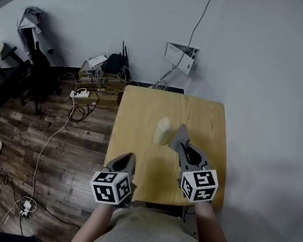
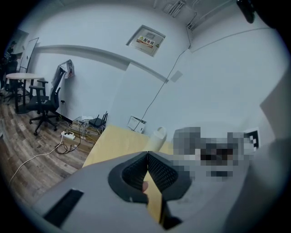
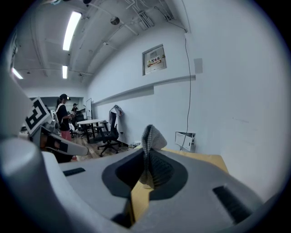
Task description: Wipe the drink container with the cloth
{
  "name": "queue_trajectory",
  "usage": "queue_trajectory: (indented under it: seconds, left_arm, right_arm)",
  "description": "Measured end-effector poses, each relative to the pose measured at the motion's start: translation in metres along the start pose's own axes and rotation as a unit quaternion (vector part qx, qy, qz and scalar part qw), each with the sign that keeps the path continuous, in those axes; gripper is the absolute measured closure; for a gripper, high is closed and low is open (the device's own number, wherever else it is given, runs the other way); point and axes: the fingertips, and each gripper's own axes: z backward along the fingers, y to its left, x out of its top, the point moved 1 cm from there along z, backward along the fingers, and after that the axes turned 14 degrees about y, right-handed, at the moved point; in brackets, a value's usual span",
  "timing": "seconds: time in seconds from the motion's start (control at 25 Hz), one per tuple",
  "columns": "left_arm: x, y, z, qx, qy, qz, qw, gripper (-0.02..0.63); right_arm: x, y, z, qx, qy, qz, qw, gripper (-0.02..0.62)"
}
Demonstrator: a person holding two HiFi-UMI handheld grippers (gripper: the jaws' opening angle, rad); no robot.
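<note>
A pale cream drink container [image 1: 162, 131] stands near the middle of the wooden table [image 1: 142, 110]; it also shows in the left gripper view as the container [image 2: 158, 138], beyond the jaws. My right gripper [image 1: 179, 133] sits just right of the container, shut on a grey cloth [image 3: 150, 139] whose folded end sticks up between the jaws. My left gripper [image 1: 128, 158] hovers over the table's near left edge. Its jaws are shut with nothing between them, tips meeting at the left gripper [image 2: 148, 155].
A power strip [image 1: 80, 93], cables and a black router [image 1: 115, 62] lie on the wood floor left of the table. A white wall box [image 1: 181, 57] hangs behind it. Office chairs [image 3: 105, 134] and people stand far off.
</note>
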Motion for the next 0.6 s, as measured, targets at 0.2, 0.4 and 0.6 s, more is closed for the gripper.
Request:
queue_trajectory:
  seconds: [0.2, 0.4, 0.6]
  left_arm:
    - [0.012, 0.011, -0.012, -0.014, 0.013, -0.013, 0.9997, 0.604]
    - [0.019, 0.018, -0.023, -0.023, 0.026, -0.02, 0.9992, 0.603]
    - [0.023, 0.019, -0.033, -0.025, 0.034, -0.02, 0.9989, 0.604]
  right_arm:
    - [0.007, -0.016, -0.024, -0.023, 0.013, 0.011, 1.0, 0.581]
    - [0.014, -0.028, -0.045, -0.022, 0.024, 0.016, 0.999, 0.581]
    - [0.013, -0.029, -0.061, 0.024, 0.046, 0.034, 0.998, 0.581]
